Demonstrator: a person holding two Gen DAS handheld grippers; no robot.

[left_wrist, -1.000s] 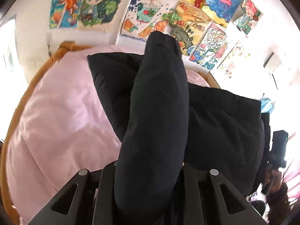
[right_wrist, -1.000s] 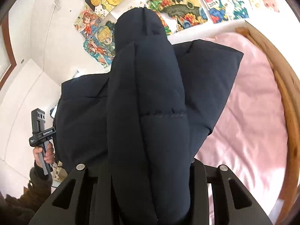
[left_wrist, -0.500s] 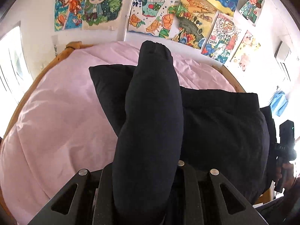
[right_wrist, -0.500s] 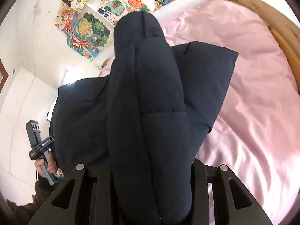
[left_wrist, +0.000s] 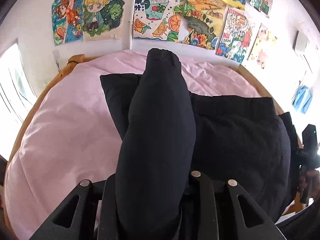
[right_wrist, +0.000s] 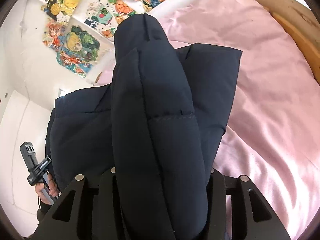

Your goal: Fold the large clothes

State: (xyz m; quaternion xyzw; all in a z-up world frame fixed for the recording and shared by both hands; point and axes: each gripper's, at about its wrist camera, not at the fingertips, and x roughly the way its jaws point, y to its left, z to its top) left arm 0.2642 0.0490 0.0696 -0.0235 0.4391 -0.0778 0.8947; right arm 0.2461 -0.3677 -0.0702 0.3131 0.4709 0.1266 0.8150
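Left tool (left_wrist: pixel 158 196): jaws opening, a thick fold of the dark padded jacket (left_wrist: pixel 236 138) between them.
Right tool (right_wrist: pixel 160 190): opening too, jacket fold between.
Jacket: on the pink bed (left_wrist: pixel 64 132), near its right edge.
Room: drawings (left_wrist: pixel 152 26) on the wall.

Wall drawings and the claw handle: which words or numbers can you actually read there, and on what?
"2024": on the dragon drawing on the wall, left wrist view.
Blue characters on the fruit-boat drawing: too blurred to read.
White lettering on the left claw handle, seen from the right wrist: too small to read.
Puffy dark jacket and pink bedsheet: no text visible.
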